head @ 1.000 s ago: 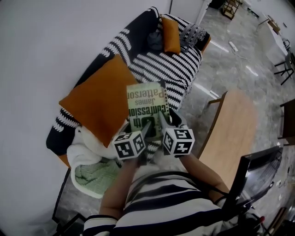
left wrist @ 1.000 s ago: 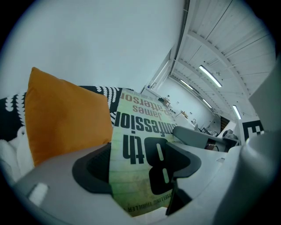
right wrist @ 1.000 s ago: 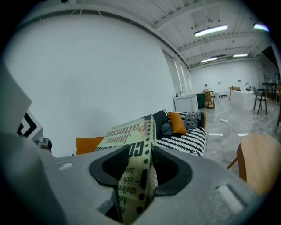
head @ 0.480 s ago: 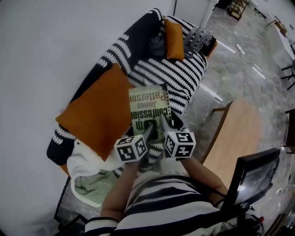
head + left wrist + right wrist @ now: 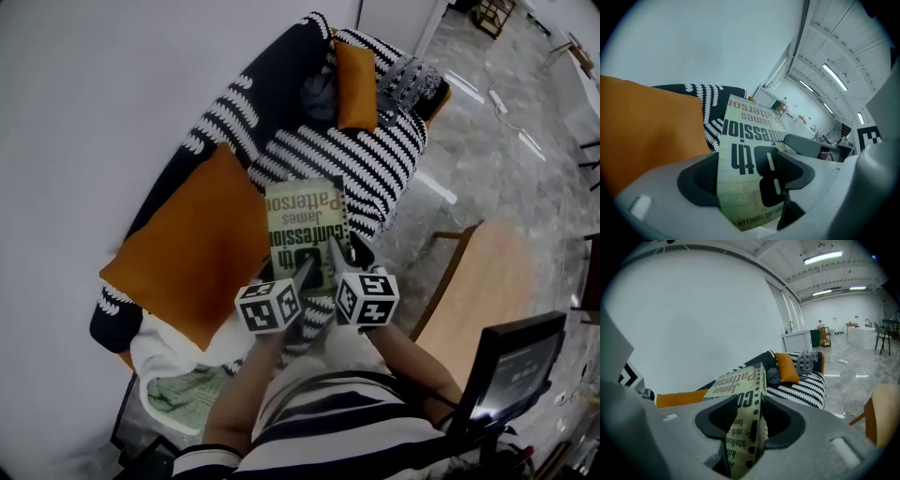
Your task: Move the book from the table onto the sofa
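Flat book [image 5: 302,217], long axis toward sofa [image 5: 370,150]; left gripper [image 5: 306,270], right gripper [image 5: 334,255] fingers [image 5: 329,249] clamp it.

Left gripper [image 5: 307,266]: jaws set wide, closed on near end of book [image 5: 302,217]; tilted forward and down.
Right gripper [image 5: 334,253]: jaws narrower, clamped across the book's edge; just beside the left gripper, marker cubes side by side.
Left forearm [image 5: 234,394]: bare, reaching forward.
Right forearm [image 5: 412,352]: bare, reaching forward, angled toward the left.
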Available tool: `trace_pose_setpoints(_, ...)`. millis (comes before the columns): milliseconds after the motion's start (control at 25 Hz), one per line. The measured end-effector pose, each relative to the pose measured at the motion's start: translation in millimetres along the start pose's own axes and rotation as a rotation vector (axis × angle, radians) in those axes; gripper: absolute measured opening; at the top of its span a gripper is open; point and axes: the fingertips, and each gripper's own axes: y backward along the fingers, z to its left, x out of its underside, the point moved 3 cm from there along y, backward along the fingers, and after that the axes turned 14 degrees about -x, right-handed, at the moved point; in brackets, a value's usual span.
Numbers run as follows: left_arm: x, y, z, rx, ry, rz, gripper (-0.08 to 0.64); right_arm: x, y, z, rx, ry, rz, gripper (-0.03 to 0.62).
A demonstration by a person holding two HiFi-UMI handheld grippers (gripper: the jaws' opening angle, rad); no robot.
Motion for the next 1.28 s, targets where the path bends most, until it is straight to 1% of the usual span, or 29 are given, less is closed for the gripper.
trace_pose_setpoints(160,1.3,-12.9,-1.9,-0.011,-0.004,0.019,0.380,4.2,-8.4,-11.8,0.004,-0.018,0.019,0.169)
trace_pose_setpoints(440,-13.7,-76.2,-2.7,-0.025,0.001,0.072,0.380,5.9,-59.2,-57.5,0.007,-0.051,0.072,0.169)
trace_pose_setpoints(680,-25.0,-110.4,3.6,-0.049,0.002,0.088,0.380,7.4,-93.8,-77.8,-0.004,-0.071,0.090,0.169)
trace_pose_setpoints(920,-32.6,-145.6,12.6,-0.056,0.009,0.101,0.382,11.8,-126.1,-96.1,0.000,-0.075,0.106,0.169)
trace_pose_setpoints(1080,-33.6,-168.8,18.7,-0.060,0.009,0.113,0.381,19.1,-145.8,-108.9,0.006,-0.083,0.119,0.169)
trace_pose_setpoints(1280,-32.5,-202.0,29.3,-0.059,0.029,0.143,0.382,30.4,-174.1,-125.4,0.017,-0.087,0.156,0.169)
